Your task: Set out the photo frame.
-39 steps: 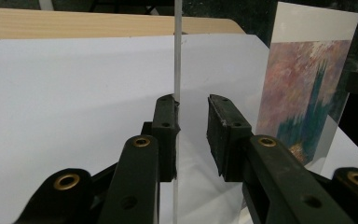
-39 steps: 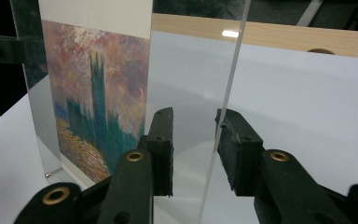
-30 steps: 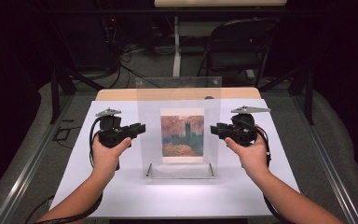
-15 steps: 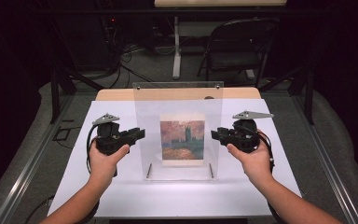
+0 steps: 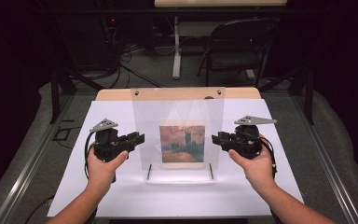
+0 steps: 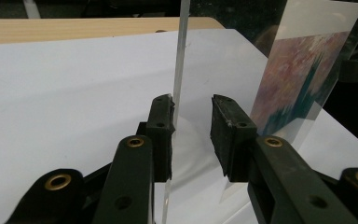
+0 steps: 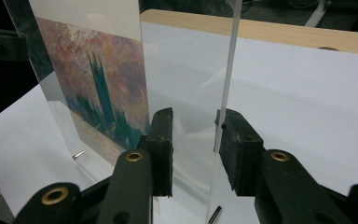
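A clear acrylic sheet point(image 5: 177, 107) stands upright on the white table cover point(image 5: 121, 196). It carries a painted print of dark towers under an orange sky point(image 5: 182, 143). My left gripper point(image 5: 140, 138) is at the sheet's left edge and my right gripper point(image 5: 216, 139) at its right edge. In the left gripper view the sheet's edge point(image 6: 181, 56) rises between the jaws of the left gripper point(image 6: 192, 105), against the left jaw, with a gap to the other. In the right gripper view the edge point(image 7: 230, 56) lies against the right jaw of the right gripper point(image 7: 196, 119). The print point(image 6: 303, 70) point(image 7: 98, 79) shows beyond both.
Two thin metal pins point(image 5: 149, 171) point(image 5: 210, 171) stick out at the sheet's foot. A strip of wooden tabletop point(image 5: 116, 94) shows behind the white cover. A dark folding chair point(image 5: 237, 46) and cables stand on the floor beyond the table.
Both hands have come slightly lower and nearer the person. The sheet's top edge and the print have sunk in the view while its foot stays in place.
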Motion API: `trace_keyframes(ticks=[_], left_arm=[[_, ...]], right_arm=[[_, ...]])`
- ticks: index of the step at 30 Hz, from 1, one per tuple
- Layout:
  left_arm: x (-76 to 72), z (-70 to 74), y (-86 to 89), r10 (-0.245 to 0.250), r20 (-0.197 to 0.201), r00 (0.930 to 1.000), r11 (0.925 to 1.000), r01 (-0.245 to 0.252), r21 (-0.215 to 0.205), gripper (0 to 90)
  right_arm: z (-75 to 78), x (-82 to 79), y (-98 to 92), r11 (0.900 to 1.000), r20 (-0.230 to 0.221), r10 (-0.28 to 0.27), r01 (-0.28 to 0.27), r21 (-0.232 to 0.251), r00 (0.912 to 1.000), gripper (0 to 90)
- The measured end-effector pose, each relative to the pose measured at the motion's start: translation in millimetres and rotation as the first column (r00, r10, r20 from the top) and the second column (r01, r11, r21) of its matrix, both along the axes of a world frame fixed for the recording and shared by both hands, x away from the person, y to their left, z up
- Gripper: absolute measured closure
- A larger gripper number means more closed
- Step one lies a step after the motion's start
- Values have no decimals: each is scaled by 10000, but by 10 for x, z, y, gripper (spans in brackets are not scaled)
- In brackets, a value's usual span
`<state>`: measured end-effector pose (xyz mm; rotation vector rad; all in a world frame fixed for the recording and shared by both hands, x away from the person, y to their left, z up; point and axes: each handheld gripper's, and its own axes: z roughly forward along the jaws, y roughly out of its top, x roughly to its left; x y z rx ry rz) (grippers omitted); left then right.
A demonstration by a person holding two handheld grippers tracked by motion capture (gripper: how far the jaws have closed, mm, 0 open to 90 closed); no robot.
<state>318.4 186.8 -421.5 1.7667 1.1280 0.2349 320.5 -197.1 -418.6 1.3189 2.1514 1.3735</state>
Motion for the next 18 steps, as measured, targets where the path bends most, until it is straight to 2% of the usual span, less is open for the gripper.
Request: trace_keyframes(ticks=[6, 7, 13, 18], left_arm=[[-74, -20, 11, -108, 129, 9999, 9999, 109, -75, 679], [-89, -22, 9, -108, 130, 9999, 9999, 110, -104, 678], [-172, -29, 11, -288, 246, 9993, 9996, 287, 63, 664], [-230, -58, 22, -287, 316, 9991, 9995, 292, -140, 657]], right_arm=[[-12, -82, 3, 10000, 98, 57, -57, 30, 9999, 661], [-20, -93, 2, 10000, 228, 91, -91, 29, 9997, 660], [-46, -203, -7, 9997, 419, 218, -215, -64, 9989, 658], [-53, -253, -8, 9997, 414, 231, -232, 18, 9989, 650]])
